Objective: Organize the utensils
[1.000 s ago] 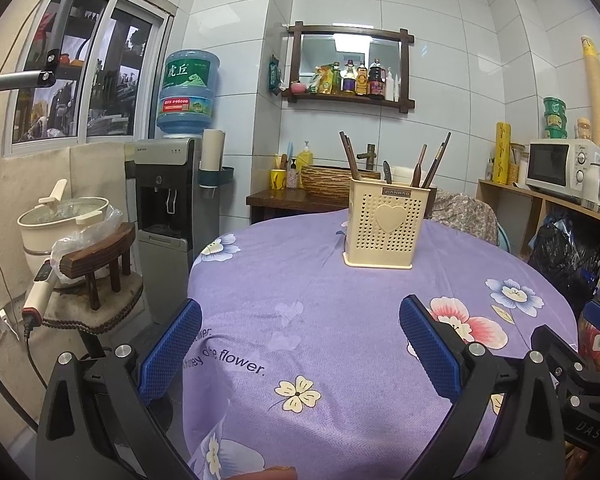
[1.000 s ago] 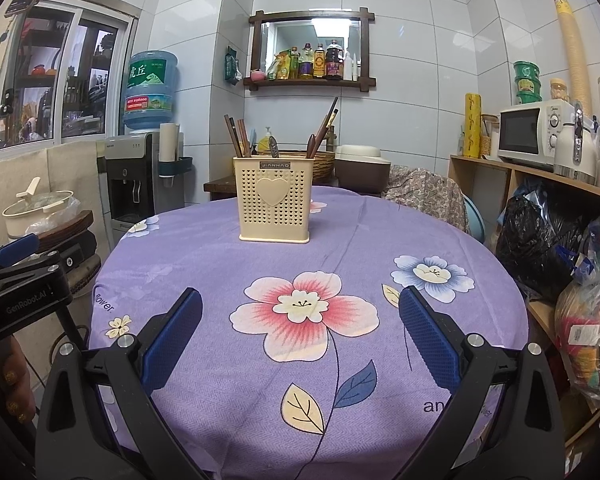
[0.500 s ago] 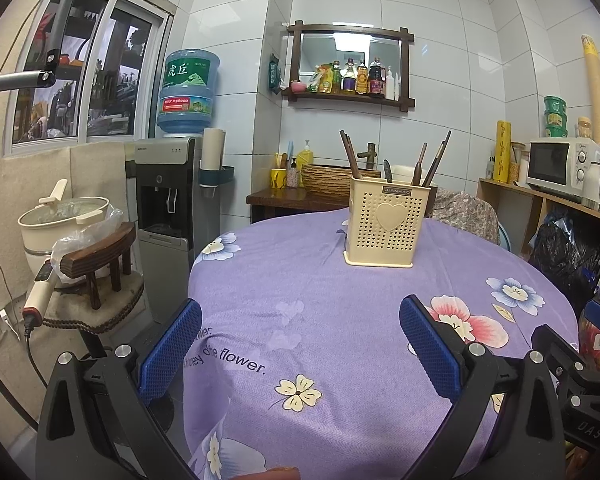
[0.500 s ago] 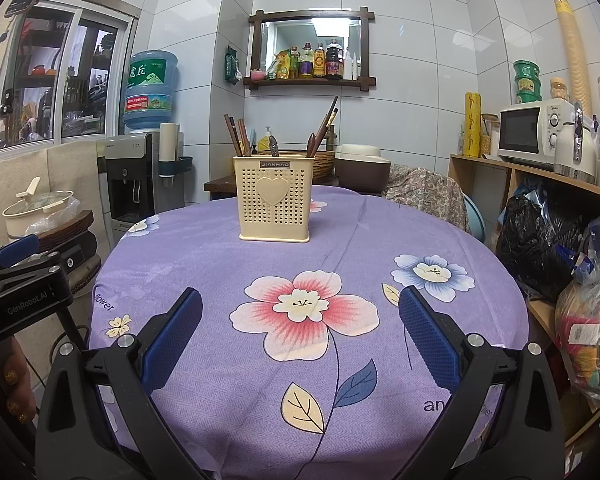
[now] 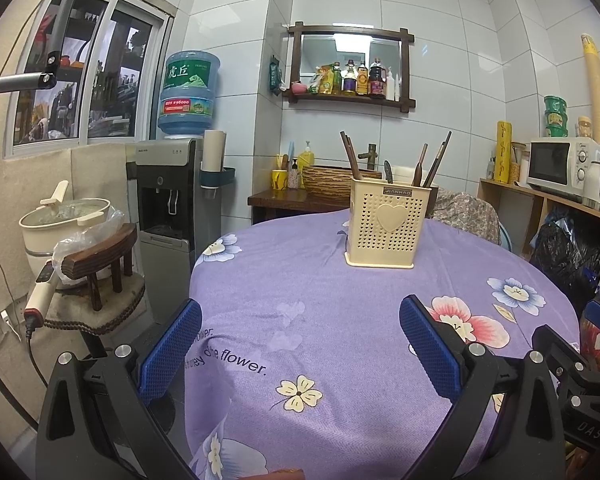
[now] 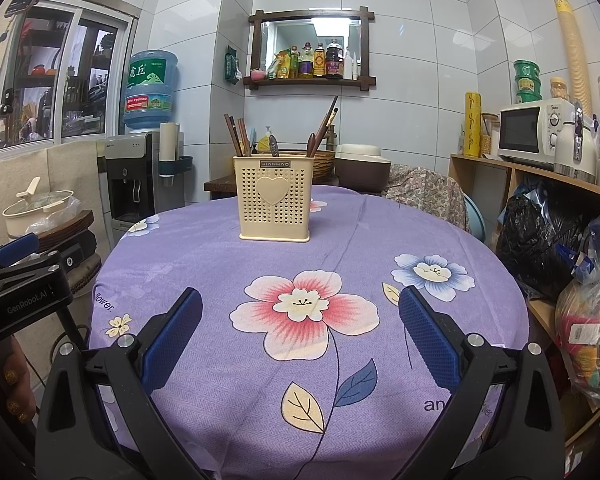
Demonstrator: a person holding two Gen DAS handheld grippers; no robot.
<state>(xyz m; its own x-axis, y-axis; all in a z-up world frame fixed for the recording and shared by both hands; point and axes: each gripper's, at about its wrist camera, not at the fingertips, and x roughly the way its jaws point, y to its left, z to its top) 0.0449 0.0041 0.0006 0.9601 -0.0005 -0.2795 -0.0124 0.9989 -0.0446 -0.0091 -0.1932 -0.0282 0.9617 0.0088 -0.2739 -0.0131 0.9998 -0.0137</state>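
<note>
Hidden: we see only the upper ends of the utensils [image 6: 240, 136] above the rim of the utensil holder [image 6: 275, 200]; what lies inside it we cannot make out.
Cut off: the near edge of the worktop [image 5: 340, 340] runs out of both views below the fingers.
Utensil holder: we find it upright towards the far edge of the worktop, on the purple flowered cloth [image 6: 260, 264], utensils leaning left and right in it.
Left hand-held gripper [image 5: 300, 344]: we see it spread wide and empty, hovering over the near left edge.
Right hand-held gripper [image 6: 300, 336]: wide apart, nothing between the pads, level over the large pink flower [image 6: 304, 316].
Hand [image 6: 8, 376]: partly visible at the left margin of the right view, gripping the left tool.
</note>
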